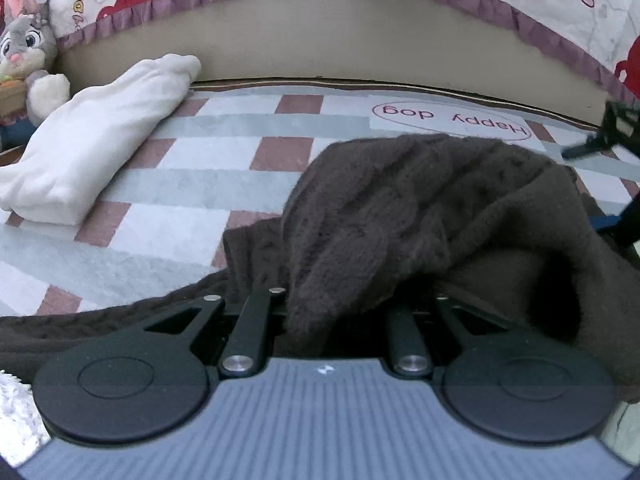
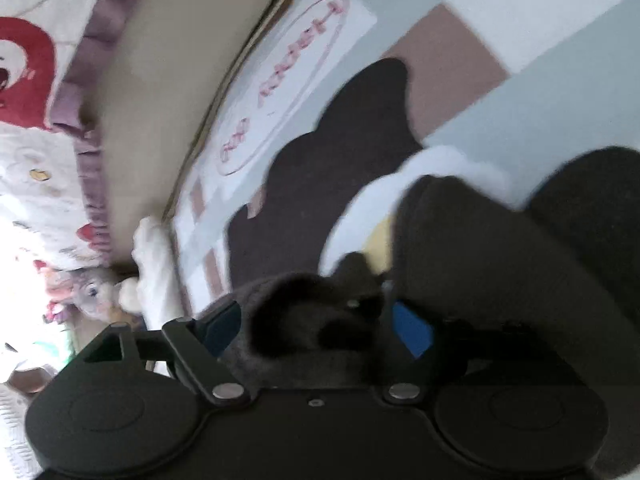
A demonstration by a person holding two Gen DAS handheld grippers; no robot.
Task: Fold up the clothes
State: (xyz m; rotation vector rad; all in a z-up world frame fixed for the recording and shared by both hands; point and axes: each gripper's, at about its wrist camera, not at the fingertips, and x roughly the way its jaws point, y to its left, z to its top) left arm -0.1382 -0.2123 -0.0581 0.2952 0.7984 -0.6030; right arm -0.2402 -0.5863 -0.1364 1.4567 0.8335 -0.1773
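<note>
While my left gripper (image 1: pixel 320 300) pins the near edge of the dark brown knit sweater (image 1: pixel 420 216), I judge the fold goes best if that hold stays low and steady and the right side lets go cleanly, so the layer settles flat on the checked blanket (image 1: pixel 192 184) instead of bunching. My left fingers are nearly closed with the knit clamped between them; their tips are buried in the fabric. On the right gripper (image 2: pixel 320 320) the jaws stand wide; the blue pads (image 2: pixel 412 332) are apart, a fuzzy lump of sweater lies between them, and I see no pad pressing it. A folded white garment (image 1: pixel 96 136) lies far left
</note>
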